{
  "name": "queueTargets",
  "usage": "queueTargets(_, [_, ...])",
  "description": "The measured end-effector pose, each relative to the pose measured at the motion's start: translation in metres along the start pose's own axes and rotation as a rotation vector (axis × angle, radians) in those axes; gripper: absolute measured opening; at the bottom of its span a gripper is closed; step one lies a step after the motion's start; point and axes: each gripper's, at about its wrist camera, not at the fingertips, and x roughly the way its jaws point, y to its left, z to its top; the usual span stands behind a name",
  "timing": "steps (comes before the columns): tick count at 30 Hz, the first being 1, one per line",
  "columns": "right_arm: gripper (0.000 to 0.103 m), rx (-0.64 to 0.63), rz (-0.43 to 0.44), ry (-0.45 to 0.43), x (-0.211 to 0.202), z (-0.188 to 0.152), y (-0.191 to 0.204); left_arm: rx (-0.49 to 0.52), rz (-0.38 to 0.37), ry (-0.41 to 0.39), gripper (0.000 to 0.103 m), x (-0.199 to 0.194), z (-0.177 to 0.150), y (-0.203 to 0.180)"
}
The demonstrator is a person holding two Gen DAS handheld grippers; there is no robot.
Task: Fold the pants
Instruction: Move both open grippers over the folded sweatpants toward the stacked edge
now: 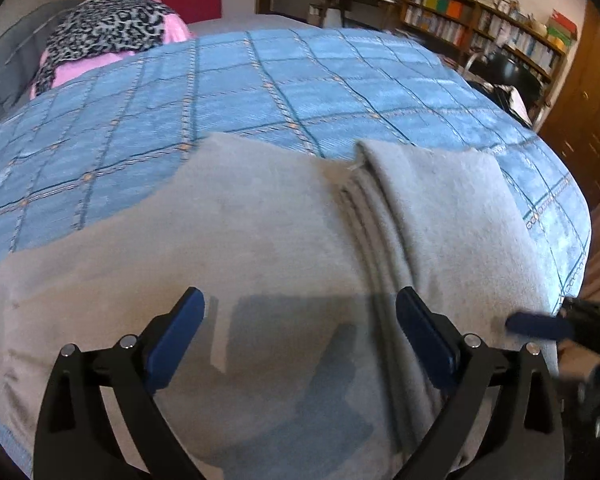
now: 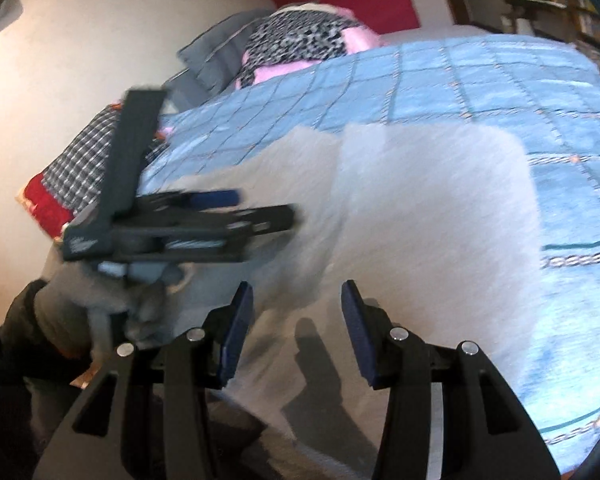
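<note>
Grey pants [image 1: 260, 248] lie spread on the blue checked bedspread [image 1: 260, 80], with a folded layer stacked on their right part [image 1: 432, 200]. My left gripper [image 1: 300, 320] is open and empty just above the pants' near part. My right gripper [image 2: 296, 320] is open and empty above the pants [image 2: 420, 220] near the bed's front edge. The right gripper's blue fingertip [image 1: 540, 326] shows at the right of the left wrist view. The left gripper [image 2: 228, 212] appears blurred at the left of the right wrist view.
A leopard-print and pink bundle [image 1: 108, 36] and grey pillows [image 1: 16, 60] lie at the head of the bed. A checked red cloth [image 2: 76, 172] lies at the bed's left side. Bookshelves [image 1: 480, 28] and a wooden wardrobe [image 1: 580, 112] stand to the right.
</note>
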Motion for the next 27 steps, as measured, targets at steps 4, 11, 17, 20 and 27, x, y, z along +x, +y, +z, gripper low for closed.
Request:
queueTargets(4, [0.047,0.009,-0.030,0.001,0.010,0.007,-0.005,-0.050,0.036,-0.015,0.098,-0.016,-0.007,0.024])
queueTargets(11, [0.048,-0.021,-0.087,0.056,0.037,0.002,-0.008,-0.102,0.127,-0.035,0.098,-0.040,-0.023,0.067])
queueTargets(17, [0.047,-0.065,-0.139,0.060,0.039,-0.001,-0.001,-0.189,0.206,-0.034,0.098,-0.056,-0.039,0.113])
queueTargets(20, [0.047,-0.063,-0.148,0.062,0.037,0.000,0.001,-0.236,0.240,-0.026,0.098,-0.061,-0.049,0.135])
queueTargets(27, [0.047,0.010,-0.145,0.009,0.015,0.006,-0.005,-0.251,0.239,-0.044,0.098,-0.069,-0.048,0.143])
